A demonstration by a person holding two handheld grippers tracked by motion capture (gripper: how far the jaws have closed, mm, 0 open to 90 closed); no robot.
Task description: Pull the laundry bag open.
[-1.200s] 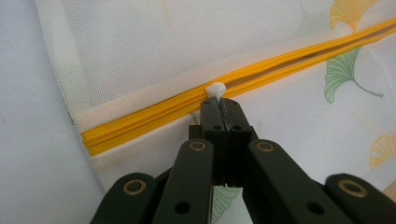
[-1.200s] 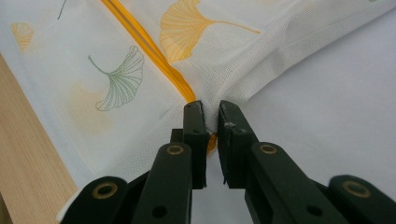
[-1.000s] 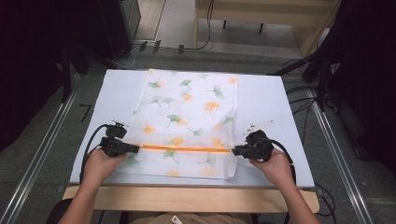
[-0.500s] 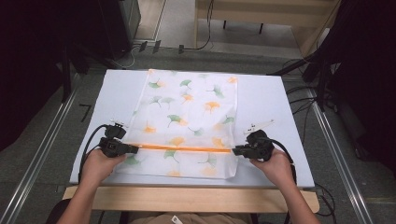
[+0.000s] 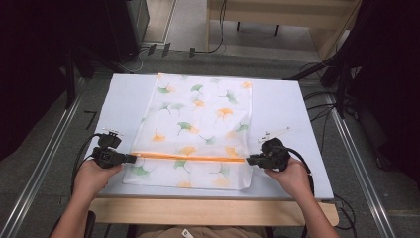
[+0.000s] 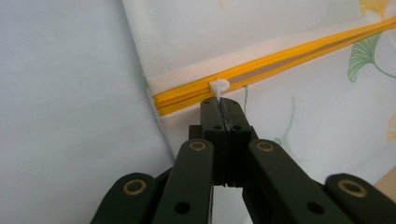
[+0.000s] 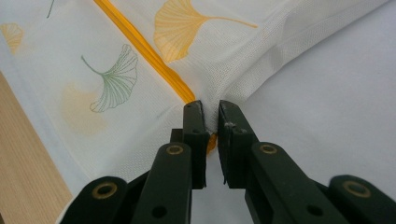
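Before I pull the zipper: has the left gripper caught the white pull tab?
Yes, the left gripper's fingers are shut on the white pull tab.

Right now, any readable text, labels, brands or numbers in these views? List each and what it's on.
None readable.
The mesh bag carries only ginkgo-leaf prints and an orange zipper, no lettering.
The left gripper, shut on the white zipper pull, and the right gripper, pinching the bag's edge, show no markings.

Your table (image 5: 292,106) has a pale blue-white top with a wooden near edge. Flat on its middle lies a white mesh bag (image 5: 198,129) printed with ginkgo leaves, its orange zipper (image 5: 190,158) running left-right near you.
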